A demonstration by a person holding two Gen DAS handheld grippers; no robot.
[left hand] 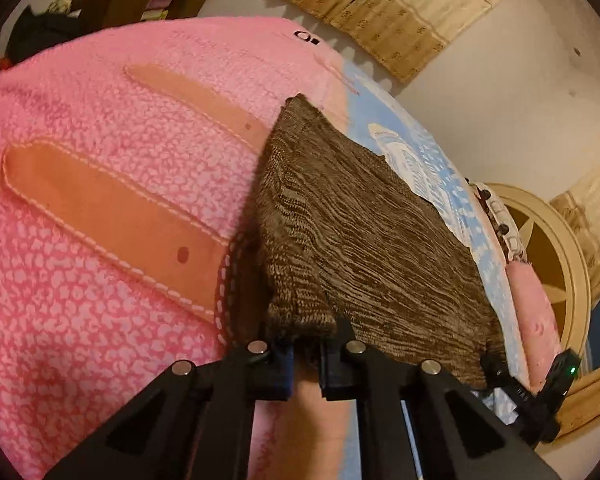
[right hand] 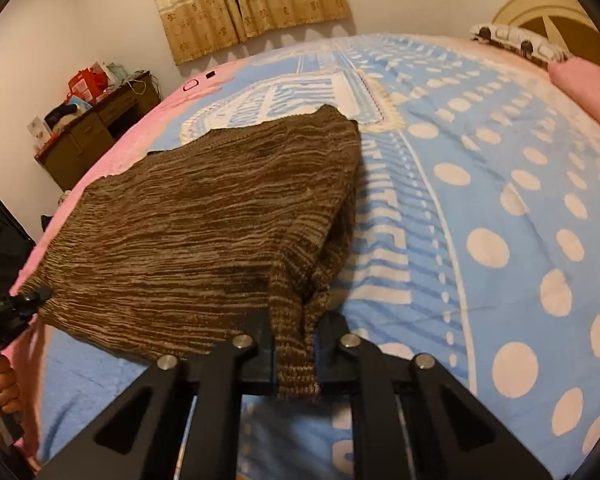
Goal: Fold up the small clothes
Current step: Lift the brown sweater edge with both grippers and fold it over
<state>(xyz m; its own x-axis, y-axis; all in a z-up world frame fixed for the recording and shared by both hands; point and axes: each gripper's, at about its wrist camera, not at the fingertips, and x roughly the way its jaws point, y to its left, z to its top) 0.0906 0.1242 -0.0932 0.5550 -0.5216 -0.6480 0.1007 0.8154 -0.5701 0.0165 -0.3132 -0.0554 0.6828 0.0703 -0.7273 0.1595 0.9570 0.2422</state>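
Observation:
A brown striped knit garment (left hand: 364, 240) lies on the bed, its near edge lifted and stretched between my two grippers. My left gripper (left hand: 305, 354) is shut on one near corner of it. My right gripper (right hand: 296, 344) is shut on the other near corner, where a folded strip of the knit (right hand: 296, 360) hangs between the fingers. The garment (right hand: 204, 224) spreads away from the right gripper toward the left one (right hand: 24, 300), which shows at the left edge of the right wrist view. The right gripper (left hand: 496, 368) shows at the garment's far corner in the left wrist view.
The garment rests on a blue dotted bedspread (right hand: 500, 200) beside a pink fleece blanket (left hand: 100, 200) with orange patches. A pink pillow (right hand: 584, 80) and headboard (left hand: 556, 264) stand at the bed's end. A wooden desk (right hand: 96, 128) with clutter and curtains (right hand: 244, 4) line the wall.

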